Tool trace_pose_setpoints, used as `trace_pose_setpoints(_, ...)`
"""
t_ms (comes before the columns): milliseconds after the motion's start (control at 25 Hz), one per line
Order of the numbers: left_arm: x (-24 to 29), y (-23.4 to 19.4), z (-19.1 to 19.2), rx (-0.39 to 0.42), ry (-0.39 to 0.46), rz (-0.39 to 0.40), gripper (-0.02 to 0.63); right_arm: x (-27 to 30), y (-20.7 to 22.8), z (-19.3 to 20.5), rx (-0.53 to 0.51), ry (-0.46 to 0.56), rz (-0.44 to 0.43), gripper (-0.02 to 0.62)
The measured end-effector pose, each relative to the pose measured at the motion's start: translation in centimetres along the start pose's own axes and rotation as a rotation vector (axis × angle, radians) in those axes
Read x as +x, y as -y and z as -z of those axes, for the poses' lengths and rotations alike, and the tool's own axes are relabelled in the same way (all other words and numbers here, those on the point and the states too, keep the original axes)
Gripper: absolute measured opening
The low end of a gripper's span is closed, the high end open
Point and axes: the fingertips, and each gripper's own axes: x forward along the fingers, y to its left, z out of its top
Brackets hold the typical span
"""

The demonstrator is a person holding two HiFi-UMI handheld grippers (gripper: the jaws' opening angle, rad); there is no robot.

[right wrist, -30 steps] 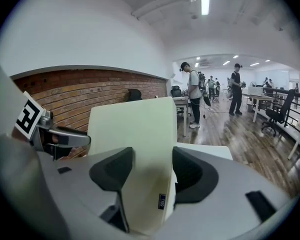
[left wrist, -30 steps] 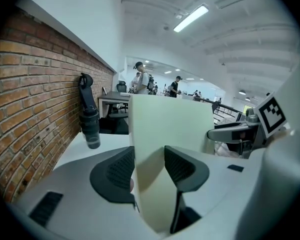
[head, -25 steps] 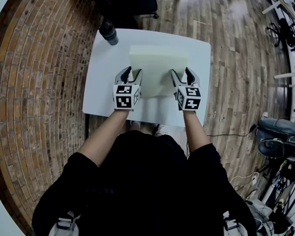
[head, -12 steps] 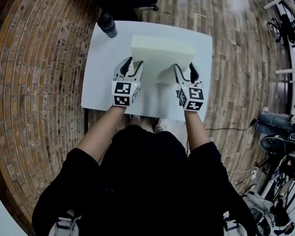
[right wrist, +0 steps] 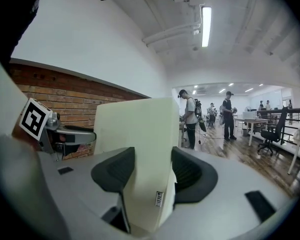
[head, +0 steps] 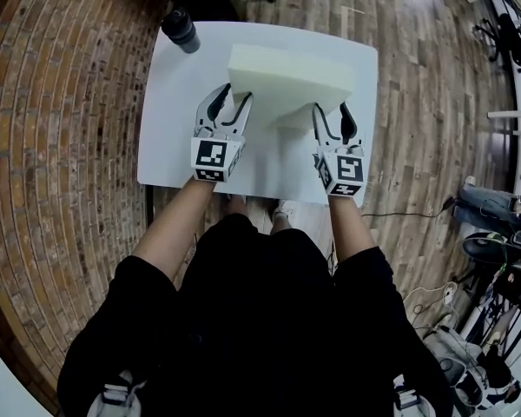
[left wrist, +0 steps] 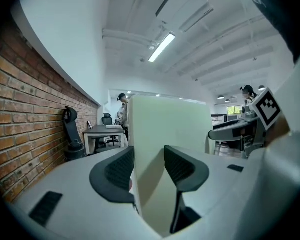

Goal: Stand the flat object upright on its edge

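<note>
We see the pale foam block [head: 291,75] in the upper middle of the frame, over the white table [head: 174,111], tipped up with its near edge lifted. Our left tool [head: 232,102] pinches the block's near left corner. Our right tool [head: 332,115] pinches the near right corner, and its jaws have just been closing on the foam. A dark bottle [head: 181,30] stands at the table's upper left corner.

We find the foam slab [head: 286,76] on the middle of the surface [head: 169,146]. The left gripper [head: 231,101] sits at its near left corner and the right gripper [head: 332,111] at its near right. The slab is between each pair of jaws, and the right pair has just closed further. A bottle [head: 181,29] stands on the far left corner.
</note>
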Motion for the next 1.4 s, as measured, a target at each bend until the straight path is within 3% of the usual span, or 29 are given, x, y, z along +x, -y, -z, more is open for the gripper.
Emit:
trace_pose_setpoints(320,-0.5,0.3,1.4,0.004,0.052,0.004,0.193,-0.5,-0.6,1.1,-0.072,0.014,0.011,0.255)
trace_pose_setpoints(520,-1.4,1.0,1.6,-0.004,0.06,-0.006,0.193,-1.2,-0.9,1.4,-0.066,0.017,-0.006,0.256)
trace_pose_setpoints(1240,-3.0,2.1,2.0,0.109,-0.022,0.064,0.195,-2.8,-1.3,2.4,-0.069,-0.034,-0.067,0.259)
trace_pose_setpoints(1400,-2.9,2.0,1.4,0.092,-0.03,0.071,0.196,-2.7,-1.3,2.3,-0.047,-0.041,-0.08,0.265)
